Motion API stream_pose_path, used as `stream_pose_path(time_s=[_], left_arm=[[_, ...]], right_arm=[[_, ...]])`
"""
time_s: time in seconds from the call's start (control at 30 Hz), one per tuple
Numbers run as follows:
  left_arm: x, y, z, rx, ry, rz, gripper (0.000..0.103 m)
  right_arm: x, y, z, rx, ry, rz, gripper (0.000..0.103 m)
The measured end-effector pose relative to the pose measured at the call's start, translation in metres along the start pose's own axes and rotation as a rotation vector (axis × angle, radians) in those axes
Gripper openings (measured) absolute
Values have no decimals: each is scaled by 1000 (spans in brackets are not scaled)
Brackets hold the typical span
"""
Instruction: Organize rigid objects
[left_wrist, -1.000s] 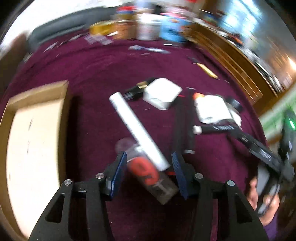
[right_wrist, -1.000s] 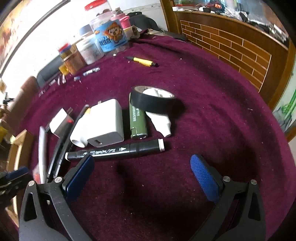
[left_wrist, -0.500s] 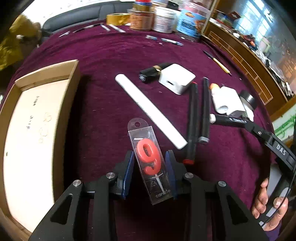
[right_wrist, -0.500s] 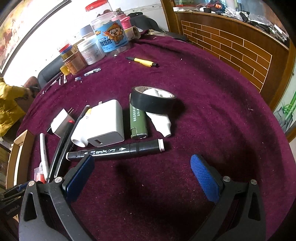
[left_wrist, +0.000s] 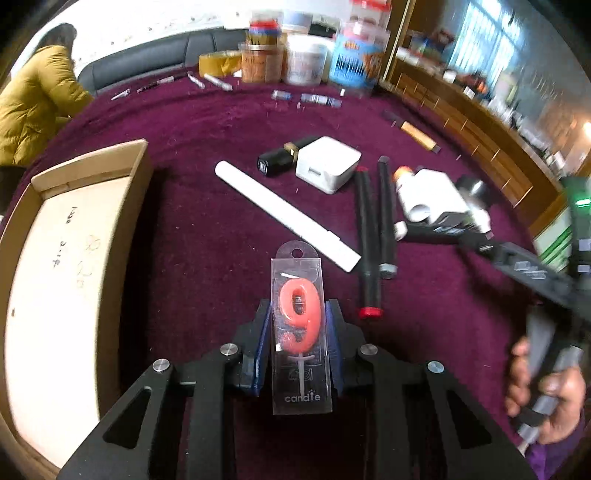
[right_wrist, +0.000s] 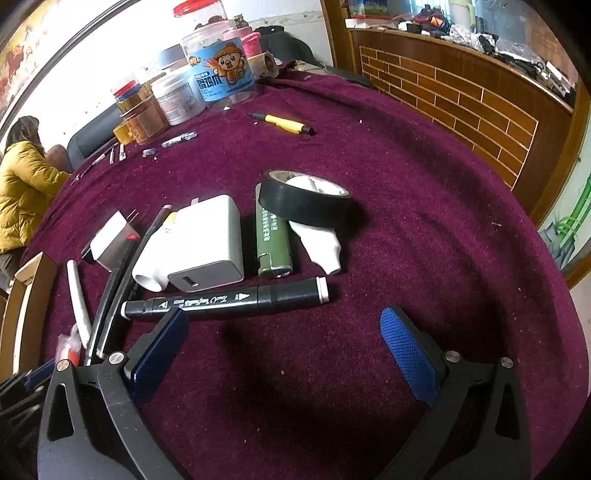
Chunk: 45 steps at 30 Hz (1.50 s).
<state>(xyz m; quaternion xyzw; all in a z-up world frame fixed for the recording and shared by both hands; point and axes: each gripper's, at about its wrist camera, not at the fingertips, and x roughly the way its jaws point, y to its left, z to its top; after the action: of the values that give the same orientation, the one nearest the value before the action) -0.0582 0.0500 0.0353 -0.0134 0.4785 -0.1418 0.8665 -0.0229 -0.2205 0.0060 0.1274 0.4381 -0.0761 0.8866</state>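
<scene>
My left gripper (left_wrist: 298, 321) is shut on a clear pack holding a red "9" candle (left_wrist: 300, 325), lifted above the purple cloth. An open cardboard box (left_wrist: 55, 258) lies to its left. On the cloth lie a white stick (left_wrist: 284, 214), two black markers (left_wrist: 373, 236), a white charger (left_wrist: 328, 164) and a black lipstick (left_wrist: 280, 157). My right gripper (right_wrist: 284, 347) is open and empty, just short of a black marker (right_wrist: 225, 299), with a white adapter (right_wrist: 207, 243), a green lighter (right_wrist: 271, 236) and a black tape roll (right_wrist: 304, 199) behind it.
Jars and tubs (right_wrist: 218, 74) stand at the table's far edge, with a yellow pen (right_wrist: 282, 123) in front of them. A wooden brick-pattern counter (right_wrist: 461, 96) runs along the right. A person in a yellow jacket (left_wrist: 33, 107) sits at the far left.
My left gripper closed on the candle pack and lifted it off the cloth, straightening it. The right gripper has stayed open in place.
</scene>
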Motion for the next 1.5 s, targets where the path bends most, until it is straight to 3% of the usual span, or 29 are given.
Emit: stream_pose_path(time_s=[0.1, 0.13, 0.2, 0.27, 0.33, 0.43, 0.5, 0.57, 0.73, 0.87, 0.93, 1.0, 1.07, 1.1, 1.33, 1.5], left_arm=[[-29, 11, -5, -41, -66, -78, 24], [-40, 16, -7, -55, -84, -99, 24], [-55, 27, -10, -81, -107, -134, 24], [-66, 40, -13, -113, -120, -165, 24], [-76, 52, -19, -152, -133, -194, 24], [-89, 69, -29, -198, -156, -208, 24], [-96, 77, -33, -214, -171, -197, 24], [-103, 88, -37, -227, -189, -175, 24], [-115, 115, -45, -256, -223, -143, 24], [-115, 130, -46, -274, -235, -137, 24], [-111, 135, -46, -284, -234, -138, 24], [-111, 139, -48, -293, -232, -142, 24], [-109, 142, -49, -307, -223, -143, 24], [-108, 144, -49, -314, -219, -145, 24], [-115, 156, -36, -309, -219, -147, 24], [-115, 165, -9, -274, -214, -116, 24]], right_arm=[[5, 9, 2, -64, 31, -44, 103], [7, 15, 4, -118, 68, -80, 97], [-13, 21, 3, -141, 7, -97, 79], [-50, 44, 4, -224, -105, -39, 79], [-71, 72, 3, -328, -152, 25, 81], [-70, 118, 4, -456, -66, 224, 81], [-47, 150, 2, -499, 80, 351, 81], [-28, 172, -2, -531, 143, 368, 81], [10, 206, -12, -633, 188, 271, 80], [33, 218, -15, -643, 212, 211, 67], [44, 219, -12, -639, 238, 182, 49], [43, 219, -14, -631, 224, 171, 45], [39, 216, -14, -620, 210, 157, 29], [37, 215, -14, -616, 202, 154, 13], [8, 191, -8, -481, 195, 265, 12], [-16, 190, 0, -372, 214, 407, 12]])
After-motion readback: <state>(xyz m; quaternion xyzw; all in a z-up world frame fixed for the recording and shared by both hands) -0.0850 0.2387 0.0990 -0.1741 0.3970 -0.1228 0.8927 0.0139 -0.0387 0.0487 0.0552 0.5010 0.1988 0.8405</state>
